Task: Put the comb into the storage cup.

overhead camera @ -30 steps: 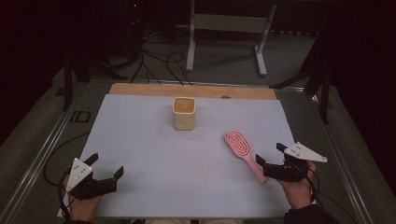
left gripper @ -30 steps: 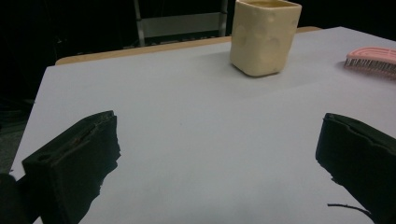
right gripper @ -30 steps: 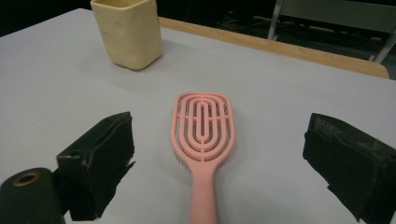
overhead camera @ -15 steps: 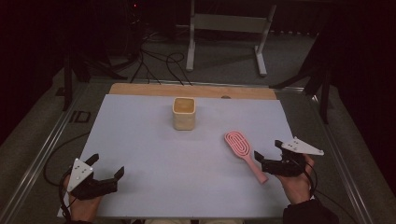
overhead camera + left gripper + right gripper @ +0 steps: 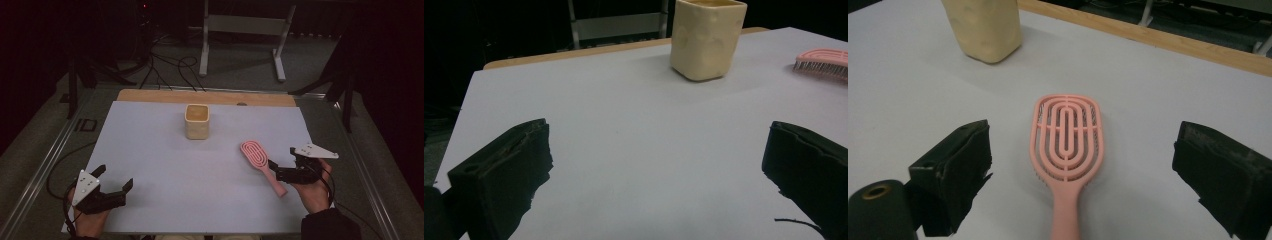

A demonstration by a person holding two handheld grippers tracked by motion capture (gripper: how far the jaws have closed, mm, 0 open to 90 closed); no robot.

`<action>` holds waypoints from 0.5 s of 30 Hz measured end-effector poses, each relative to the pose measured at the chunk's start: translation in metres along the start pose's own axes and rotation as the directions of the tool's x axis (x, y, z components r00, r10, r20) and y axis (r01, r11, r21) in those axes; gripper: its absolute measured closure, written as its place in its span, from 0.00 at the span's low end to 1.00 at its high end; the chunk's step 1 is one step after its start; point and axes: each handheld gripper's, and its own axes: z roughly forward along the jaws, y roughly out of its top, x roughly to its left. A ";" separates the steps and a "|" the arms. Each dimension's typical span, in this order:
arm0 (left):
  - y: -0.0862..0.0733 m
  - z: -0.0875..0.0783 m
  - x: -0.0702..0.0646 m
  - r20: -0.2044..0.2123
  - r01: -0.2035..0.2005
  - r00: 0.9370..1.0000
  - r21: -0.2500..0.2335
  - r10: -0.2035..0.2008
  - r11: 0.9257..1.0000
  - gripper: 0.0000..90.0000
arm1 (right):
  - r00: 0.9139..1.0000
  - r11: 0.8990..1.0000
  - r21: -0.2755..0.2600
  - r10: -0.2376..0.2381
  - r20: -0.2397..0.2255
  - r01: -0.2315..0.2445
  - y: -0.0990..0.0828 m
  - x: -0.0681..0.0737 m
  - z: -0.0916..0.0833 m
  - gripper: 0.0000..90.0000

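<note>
Hairbrush (image 5: pixel 260 162), pink, lies bristles down on the white bench (image 5: pixel 165 155) at about 4 o'clock from the cream cup (image 5: pixel 197 121), head toward the cup, handle (image 5: pixel 1065 215) pointing back at the person. Right gripper (image 5: pixel 280 172) sits at the handle end, jaws spread wide; in the right gripper view the handle runs up the middle between them, neither jaw touching. Left gripper (image 5: pixel 114 182) rests open and empty near the bench's 7 o'clock corner, well apart from both things. Step in hand reads as the grasp: I judge it best to come low, keep the handle centred, and close across its narrow neck just below the head, so the brush does not swivel or skid on the smooth sheet. No brand, label or writing legible on brush, cup or bench.
</note>
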 end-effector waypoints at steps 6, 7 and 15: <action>0.000 0.000 0.000 -0.001 0.003 1.000 -0.001 -0.003 1.000 0.00 | 1.000 1.000 0.023 -0.014 -0.007 0.014 0.004 0.001 0.005 0.10; 0.000 0.000 0.000 -0.001 0.002 1.000 0.000 -0.002 1.000 0.00 | 1.000 0.999 0.029 -0.016 -0.007 0.016 0.005 0.001 0.006 0.10; 0.000 0.000 0.000 -0.002 -0.003 1.000 0.003 0.003 1.000 0.00 | 1.000 0.998 0.064 -0.013 -0.021 0.014 0.009 0.000 0.015 0.10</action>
